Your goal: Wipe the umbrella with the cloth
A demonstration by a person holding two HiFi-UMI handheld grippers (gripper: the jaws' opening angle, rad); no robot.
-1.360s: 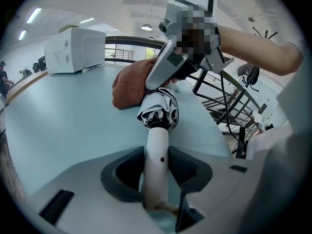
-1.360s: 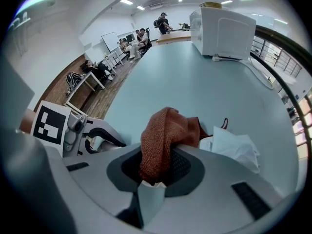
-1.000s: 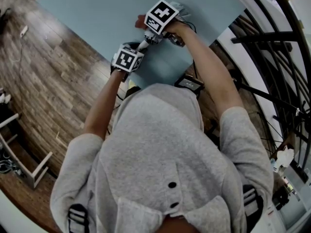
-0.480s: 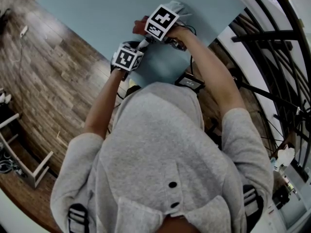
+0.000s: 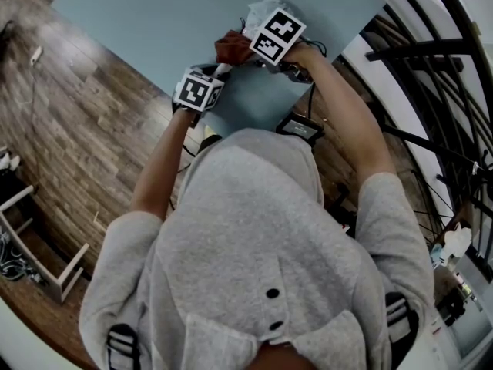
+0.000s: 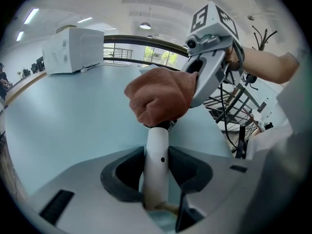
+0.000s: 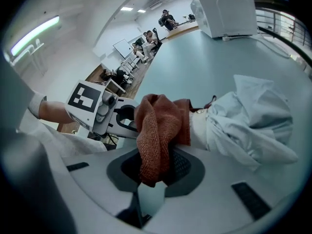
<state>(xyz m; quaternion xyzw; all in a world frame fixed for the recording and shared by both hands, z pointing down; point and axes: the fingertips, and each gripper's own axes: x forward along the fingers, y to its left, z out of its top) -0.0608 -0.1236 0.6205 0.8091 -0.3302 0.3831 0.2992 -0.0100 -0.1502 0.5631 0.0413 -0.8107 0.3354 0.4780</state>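
Cloth (image 7: 158, 130) in right gripper (image 7: 155, 172), against umbrella (image 7: 248, 121)

This looks like a big office or work room. A long blue table (image 5: 154, 29) fills the middle. On the table's far end sits a white box machine (image 7: 229, 11). Past the table, people (image 7: 146, 39) sit by a whiteboard (image 7: 121, 48). Long lights (image 7: 33, 34) shine above the table, and a wood floor (image 5: 85, 129) lies beside it.
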